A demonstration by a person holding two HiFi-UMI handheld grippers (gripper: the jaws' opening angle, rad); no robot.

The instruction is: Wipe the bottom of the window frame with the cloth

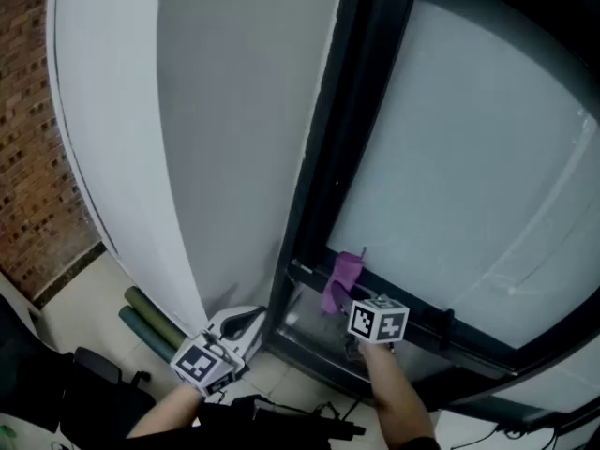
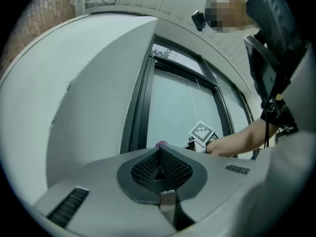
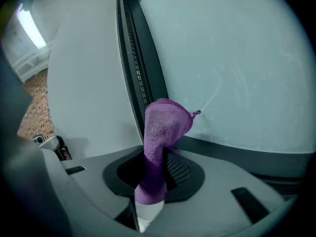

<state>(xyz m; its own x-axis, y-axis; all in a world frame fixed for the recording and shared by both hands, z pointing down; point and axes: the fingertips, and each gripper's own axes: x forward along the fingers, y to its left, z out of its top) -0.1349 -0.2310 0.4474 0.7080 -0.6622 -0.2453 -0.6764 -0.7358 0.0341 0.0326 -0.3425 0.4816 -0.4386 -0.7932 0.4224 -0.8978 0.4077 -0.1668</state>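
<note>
A purple cloth [image 3: 160,142] stands up between the jaws of my right gripper [image 3: 160,169], which is shut on it. In the head view the cloth [image 1: 342,279] sticks out above the right gripper [image 1: 352,312] beside the bottom rail of the black window frame [image 1: 394,322]. The cloth's top lies close to the lower corner of the frosted pane [image 3: 232,68]; I cannot tell whether it touches the frame. My left gripper [image 1: 246,324] hangs low at the left near the white wall, shut and empty, its jaws [image 2: 159,159] closed together.
A white wall panel [image 1: 225,129] runs left of the frame's dark upright [image 1: 328,148]. A brick wall [image 1: 33,157] lies far left. Green rolled tubes [image 1: 150,322] rest on the floor by the left gripper. Dark cables [image 1: 309,420] lie below.
</note>
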